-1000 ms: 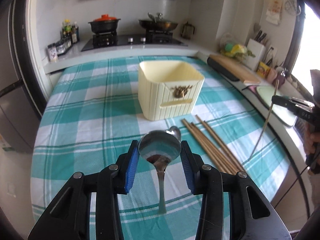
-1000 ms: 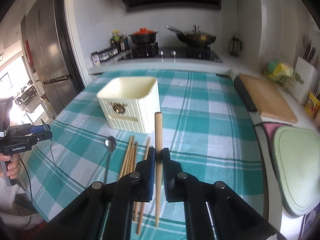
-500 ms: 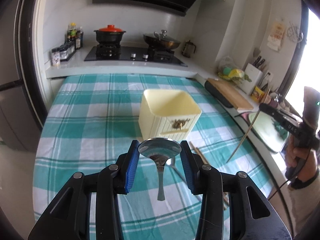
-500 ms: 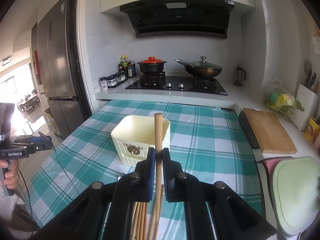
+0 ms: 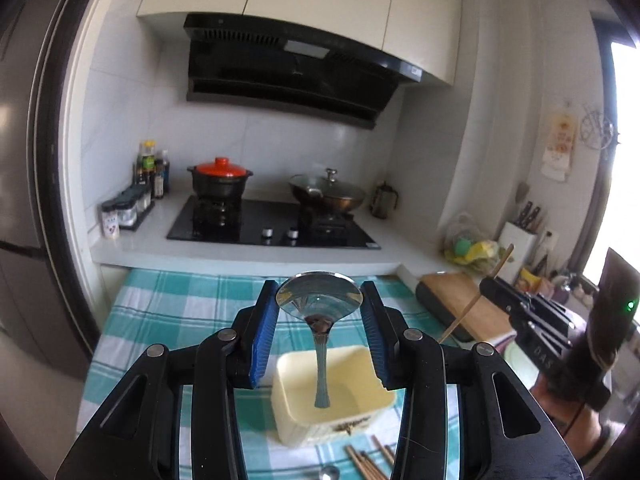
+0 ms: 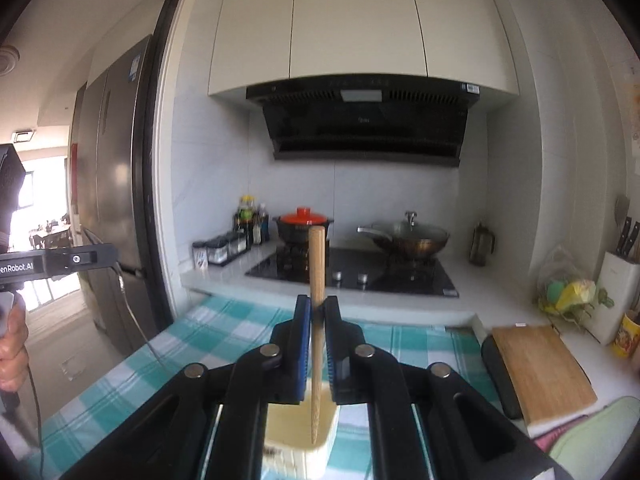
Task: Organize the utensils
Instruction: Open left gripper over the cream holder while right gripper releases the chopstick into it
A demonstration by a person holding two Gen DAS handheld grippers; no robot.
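My left gripper (image 5: 319, 300) is shut on a metal spoon (image 5: 320, 304), gripped by its bowl, handle hanging down over the open cream utensil holder (image 5: 380, 398). My right gripper (image 6: 317, 312) is shut on a wooden chopstick (image 6: 317, 264), held upright, its thin tip pointing down into the cream holder (image 6: 280, 420). In the left wrist view the right gripper (image 5: 520, 312) with its chopstick (image 5: 480, 296) is at the right. More chopsticks (image 5: 366, 462) and a second spoon (image 5: 328, 473) lie on the checked cloth in front of the holder.
Teal checked tablecloth (image 5: 160, 304) covers the table. Behind it a hob (image 5: 272, 224) carries a black pot with a red lid (image 5: 220, 180) and a wok (image 5: 328, 194). A wooden cutting board (image 6: 540, 368) and a knife block (image 6: 620, 284) are at the right. A fridge (image 6: 112, 200) stands at the left.
Both grippers have risen and tilted up, carrying the spoon and the chopstick from low over the table to above the cream holder. Both stay shut.
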